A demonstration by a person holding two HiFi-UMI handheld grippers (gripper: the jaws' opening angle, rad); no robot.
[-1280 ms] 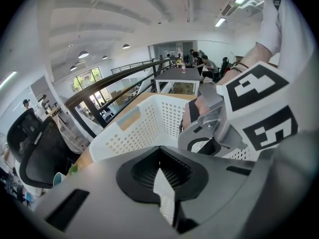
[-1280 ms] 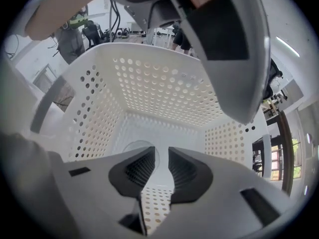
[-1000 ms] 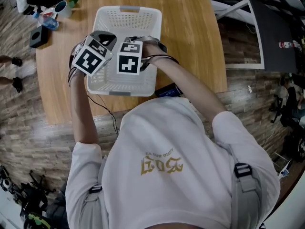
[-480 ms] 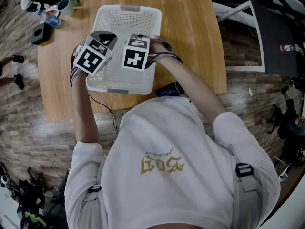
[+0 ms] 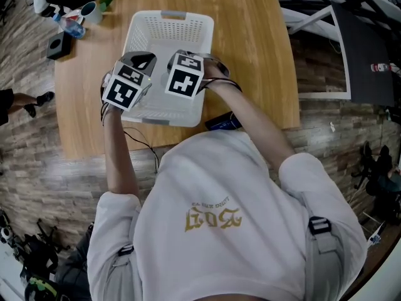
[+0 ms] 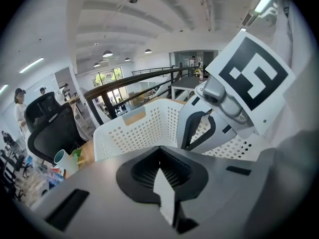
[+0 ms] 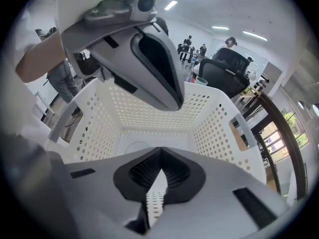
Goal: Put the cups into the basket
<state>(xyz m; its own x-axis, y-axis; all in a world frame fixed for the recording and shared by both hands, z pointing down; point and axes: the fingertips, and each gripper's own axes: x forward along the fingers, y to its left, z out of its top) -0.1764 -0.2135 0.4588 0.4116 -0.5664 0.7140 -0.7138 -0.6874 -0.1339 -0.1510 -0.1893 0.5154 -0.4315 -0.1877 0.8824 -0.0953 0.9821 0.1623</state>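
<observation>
**While both tongs hang over the basket, the cup waits far off**

Seen from your head, the left tongs (image 5: pixel 141 64) and right tongs (image 5: pixel 182 58) sit side by side above the near half of the white basket (image 5: pixel 169 16) on the table (image 5: pixel 250 55). A cup (image 5: pixel 93 11) stands by the far left corner, well apart, so I think you must reach out for it. A second ago the right tongs sat closer to the left one. Its cube has since slid a bit right and turned.

From the left gripper view, your left tongs (image 6: pixel 160 156) are pinched together with nothing between them. The cup (image 6: pixel 62 159) shows past the basket's left side.

From the right gripper view, your right tongs (image 7: pixel 160 156) are pinched together too, empty, pointing into the basket (image 7: pixel 219 123). No cup shows inside.
</observation>
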